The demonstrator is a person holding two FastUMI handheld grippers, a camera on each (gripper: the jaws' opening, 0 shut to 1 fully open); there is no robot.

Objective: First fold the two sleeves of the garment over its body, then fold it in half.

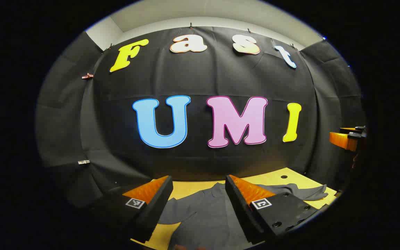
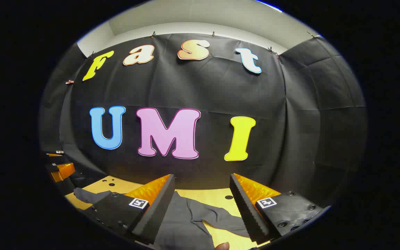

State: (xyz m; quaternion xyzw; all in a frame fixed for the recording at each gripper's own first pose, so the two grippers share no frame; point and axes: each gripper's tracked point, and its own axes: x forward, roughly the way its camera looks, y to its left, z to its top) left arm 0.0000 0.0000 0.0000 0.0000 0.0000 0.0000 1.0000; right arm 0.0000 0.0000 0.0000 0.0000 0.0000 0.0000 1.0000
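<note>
Left hand-held gripper (image 1: 198, 180): fingers spread wide apart, nothing between them, held up above the tabletop (image 1: 276, 178) and pointing toward the booth's back wall. Below and just ahead of its fingertips lies the grey garment (image 1: 203, 215), spread flat on the yellow tabletop. The collar end sits between the two fingers. One sleeve (image 1: 304, 192) reaches out past the right finger toward the tabletop's far right edge; another part of the cloth spreads out under the left finger. A small dark hole (image 1: 284, 176) in the tabletop lies beyond that sleeve.

Right hand-held gripper (image 2: 202, 178): fingers likewise parted, gripping nothing, raised above the tabletop. Beneath and between its fingers the garment's grey cloth is visible, with a sleeve running diagonally toward the right finger. A further grey fold pokes out left of the left finger. A dark hole in the tabletop sits just ahead, near the right fingertip.

In the right gripper view, the left hand-held gripper appears at the far left edge, well apart. In the left gripper view, the right hand-held gripper shows at the far right edge.
</note>
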